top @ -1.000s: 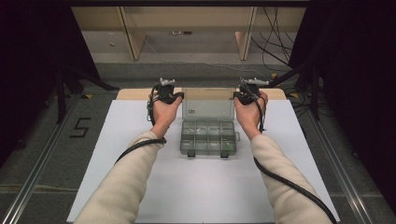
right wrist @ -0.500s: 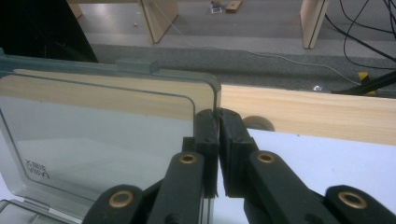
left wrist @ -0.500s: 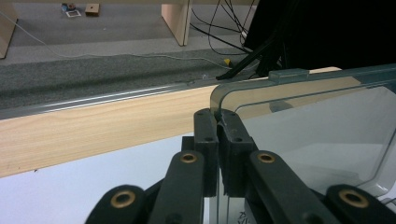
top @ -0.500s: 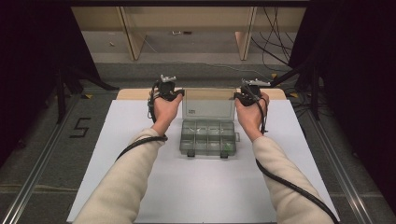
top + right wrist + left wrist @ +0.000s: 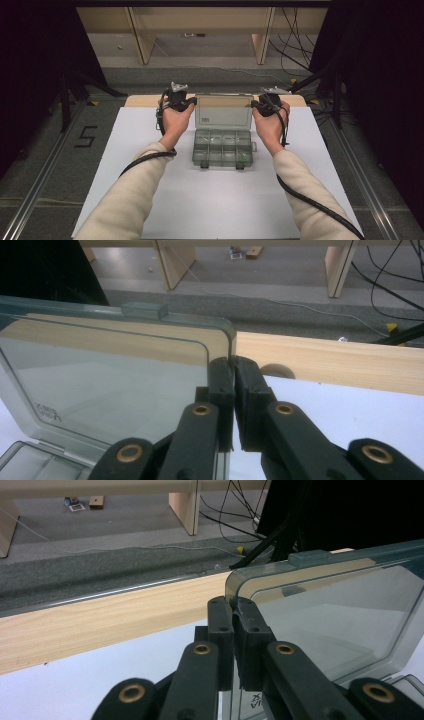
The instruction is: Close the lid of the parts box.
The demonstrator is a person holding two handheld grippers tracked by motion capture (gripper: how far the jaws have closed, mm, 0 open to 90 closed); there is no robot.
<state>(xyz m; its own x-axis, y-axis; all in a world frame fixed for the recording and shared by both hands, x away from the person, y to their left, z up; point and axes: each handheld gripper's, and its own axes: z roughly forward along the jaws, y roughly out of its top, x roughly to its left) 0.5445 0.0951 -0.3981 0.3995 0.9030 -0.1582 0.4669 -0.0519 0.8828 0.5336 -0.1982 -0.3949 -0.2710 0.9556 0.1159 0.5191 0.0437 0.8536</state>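
A clear plastic compartment box point(image 5: 222, 148) sits mid-table on the white board, with its transparent lid point(image 5: 223, 111) raised nearly upright at the back. My left gripper point(image 5: 190, 103) is shut on the lid's upper left corner, and my right gripper point(image 5: 256, 104) is shut on its upper right corner. The left gripper view has the left gripper point(image 5: 234, 609) pinching the edge of the lid point(image 5: 325, 610), whose latch tab is on the top rim. The right gripper point(image 5: 234, 366) clamps the corner of the lid point(image 5: 115, 375) in the right gripper view. Part of the divided tray point(image 5: 30, 462) lies below.
The white board point(image 5: 150, 200) covers the table, with a wooden strip point(image 5: 145, 101) along its far edge. Beyond are grey carpet, wooden bench legs point(image 5: 142, 40) and cables point(image 5: 295, 30). A floor mark "5" point(image 5: 86, 136) lies left of the table. Black cables trail from both grippers.
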